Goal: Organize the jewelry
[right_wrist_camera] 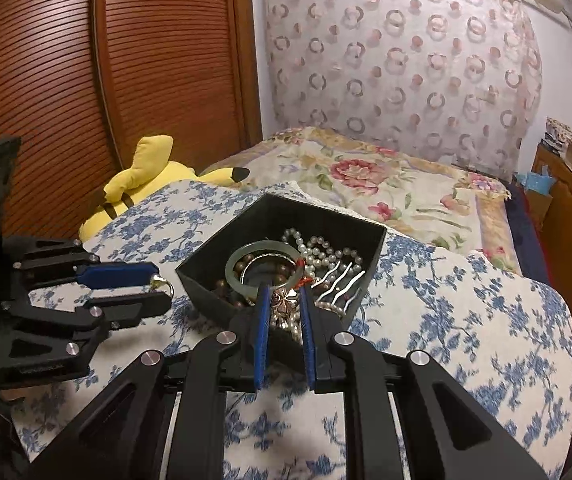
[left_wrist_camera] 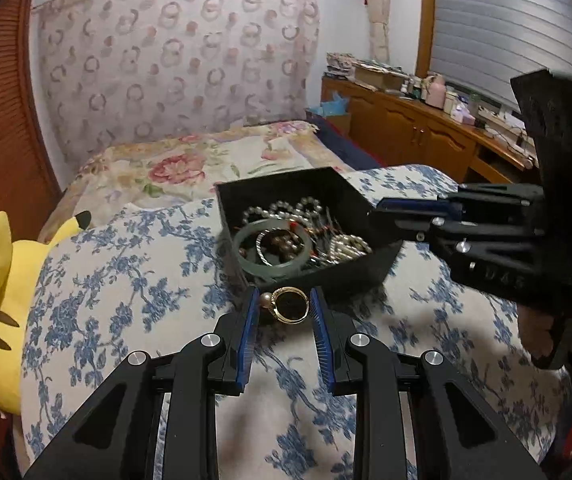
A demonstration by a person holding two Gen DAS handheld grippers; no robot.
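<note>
Jewelry box (left_wrist_camera: 350, 200) crowds the right hand-held gripper (right_wrist_camera: 283, 300), narrowly parted over tangled beads (right_wrist_camera: 286, 312); left hand-held gripper (left_wrist_camera: 283, 304) clamps a gold ring (left_wrist_camera: 292, 305).

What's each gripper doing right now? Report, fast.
Left gripper: closed on a gold ring with a pearl.
Right gripper: closed on a metal trinket over the black box.

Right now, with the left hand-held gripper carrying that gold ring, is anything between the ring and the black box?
Nothing visible. The gold ring, between the left hand-held gripper's pads, sits just short of the black box's near wall. Only that low wall separates them, and the right hand-held gripper is at the far right rim.
</note>
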